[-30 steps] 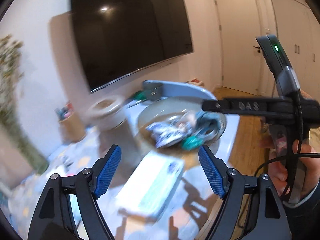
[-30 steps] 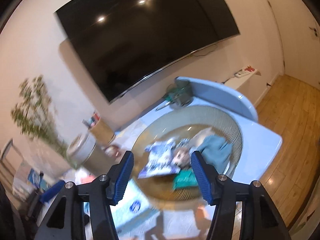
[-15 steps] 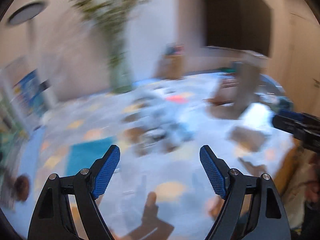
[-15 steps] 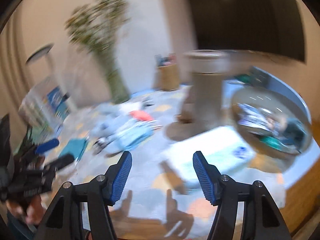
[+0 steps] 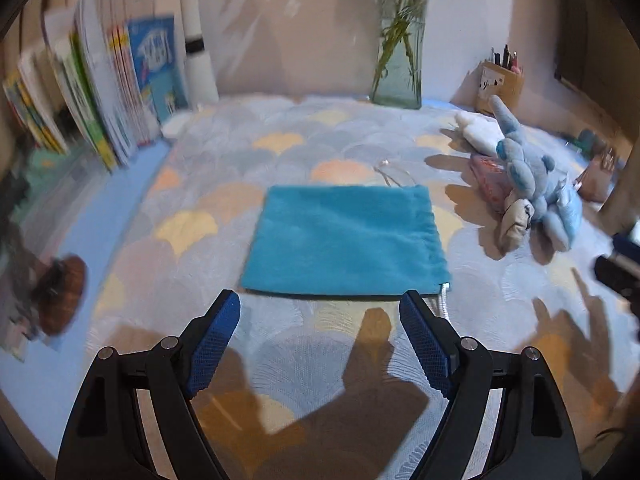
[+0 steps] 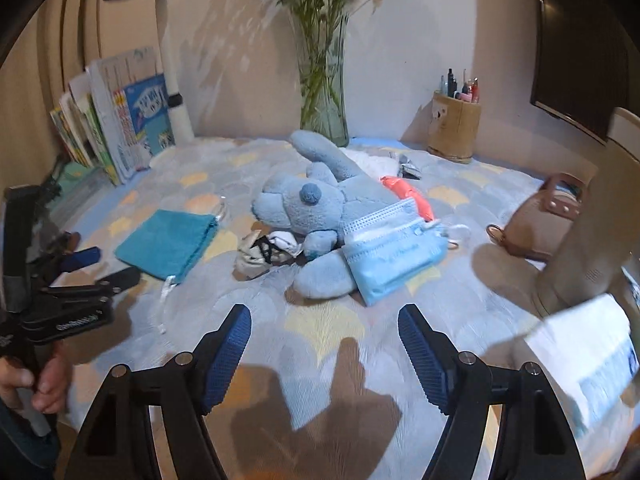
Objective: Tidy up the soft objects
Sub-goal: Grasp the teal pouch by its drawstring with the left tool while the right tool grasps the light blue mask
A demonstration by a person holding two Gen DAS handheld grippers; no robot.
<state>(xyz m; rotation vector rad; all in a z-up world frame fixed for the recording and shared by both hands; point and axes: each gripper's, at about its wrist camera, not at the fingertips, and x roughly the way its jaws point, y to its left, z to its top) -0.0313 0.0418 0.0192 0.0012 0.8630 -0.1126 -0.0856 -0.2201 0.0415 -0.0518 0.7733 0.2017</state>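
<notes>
The teal pouch (image 5: 344,240) lies flat on the patterned cloth (image 5: 248,148), long axis crosswise to the left gripper (image 5: 324,320), just beyond its spread, empty jaws. The right gripper (image 6: 324,328), jaws just opening and empty, faces the blue plush toy (image 6: 316,208) beyond them.

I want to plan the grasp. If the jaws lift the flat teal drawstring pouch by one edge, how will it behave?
The teal pouch lies flat and looks like empty fleece, so it will probably droop and fold. It seems light. Its white cord trails loose and may drag.
</notes>
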